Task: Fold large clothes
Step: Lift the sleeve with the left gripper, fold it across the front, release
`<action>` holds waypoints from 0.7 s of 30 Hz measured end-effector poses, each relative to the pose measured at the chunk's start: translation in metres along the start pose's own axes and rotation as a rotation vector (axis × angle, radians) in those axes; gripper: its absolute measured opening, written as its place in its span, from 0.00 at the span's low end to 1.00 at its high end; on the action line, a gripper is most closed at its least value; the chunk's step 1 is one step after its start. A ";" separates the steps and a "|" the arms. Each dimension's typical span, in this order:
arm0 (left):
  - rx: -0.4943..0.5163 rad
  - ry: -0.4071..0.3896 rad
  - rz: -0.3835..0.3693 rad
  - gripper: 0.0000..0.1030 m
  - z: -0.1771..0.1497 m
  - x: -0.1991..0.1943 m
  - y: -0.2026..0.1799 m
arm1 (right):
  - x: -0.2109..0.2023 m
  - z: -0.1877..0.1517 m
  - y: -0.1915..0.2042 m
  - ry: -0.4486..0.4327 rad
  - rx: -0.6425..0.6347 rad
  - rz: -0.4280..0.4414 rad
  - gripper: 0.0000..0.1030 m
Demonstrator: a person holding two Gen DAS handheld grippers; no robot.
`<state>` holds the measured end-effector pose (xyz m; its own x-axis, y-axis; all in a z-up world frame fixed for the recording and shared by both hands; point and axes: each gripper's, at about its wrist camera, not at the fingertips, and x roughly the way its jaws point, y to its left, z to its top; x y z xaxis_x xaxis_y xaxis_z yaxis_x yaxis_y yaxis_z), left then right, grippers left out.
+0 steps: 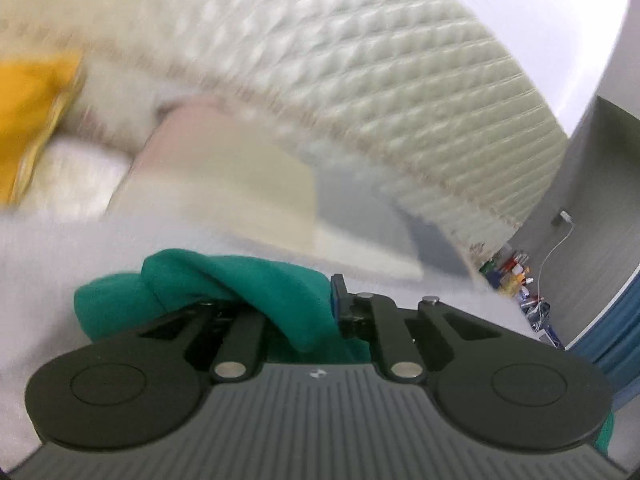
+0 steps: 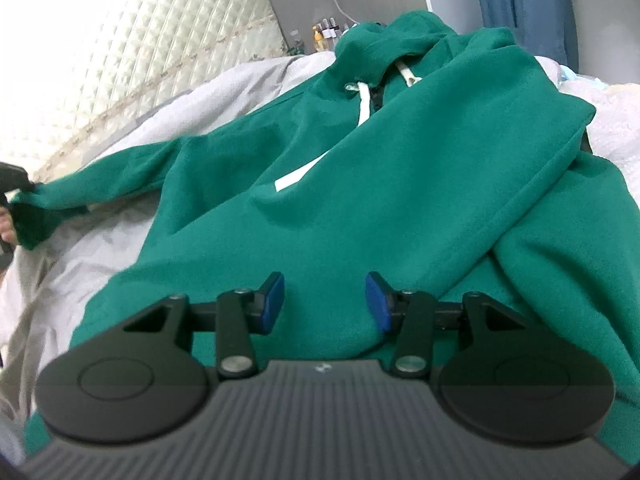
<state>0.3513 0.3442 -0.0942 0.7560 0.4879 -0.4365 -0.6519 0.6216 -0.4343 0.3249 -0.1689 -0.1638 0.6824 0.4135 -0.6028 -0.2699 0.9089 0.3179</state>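
Grey bedsheet [image 2: 224, 92] under green hoodie [image 2: 400, 184], quilted headboard [image 1: 400, 100] behind.

The hoodie [image 2: 360, 184] lies spread on the bed [image 2: 92, 240], hood toward the headboard [image 2: 120, 60]; bottles [image 2: 326, 34] stand behind it.

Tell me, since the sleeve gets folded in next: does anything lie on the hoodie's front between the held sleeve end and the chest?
Nothing visible does. The left gripper grips the sleeve end; the hoodie front lies bare except its drawstrings.
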 end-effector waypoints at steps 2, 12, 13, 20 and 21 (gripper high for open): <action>0.064 -0.053 -0.050 0.12 0.021 -0.006 -0.026 | -0.001 0.003 -0.003 -0.009 0.015 -0.002 0.46; 0.664 -0.240 -0.384 0.13 0.041 -0.101 -0.214 | -0.040 0.014 -0.010 -0.119 0.074 0.004 0.47; 0.705 -0.244 -0.429 0.13 0.034 -0.114 -0.229 | -0.046 0.015 -0.011 -0.133 0.079 0.005 0.47; 0.906 -0.196 -0.710 0.13 -0.051 -0.186 -0.308 | -0.081 0.018 -0.026 -0.202 0.139 0.004 0.48; 0.930 -0.178 -0.744 0.13 -0.068 -0.192 -0.316 | -0.085 0.017 -0.030 -0.211 0.148 0.001 0.48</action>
<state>0.4079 0.0123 0.0732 0.9740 -0.1454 -0.1736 0.1841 0.9549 0.2331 0.2866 -0.2320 -0.1091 0.8129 0.3799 -0.4414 -0.1791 0.8843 0.4312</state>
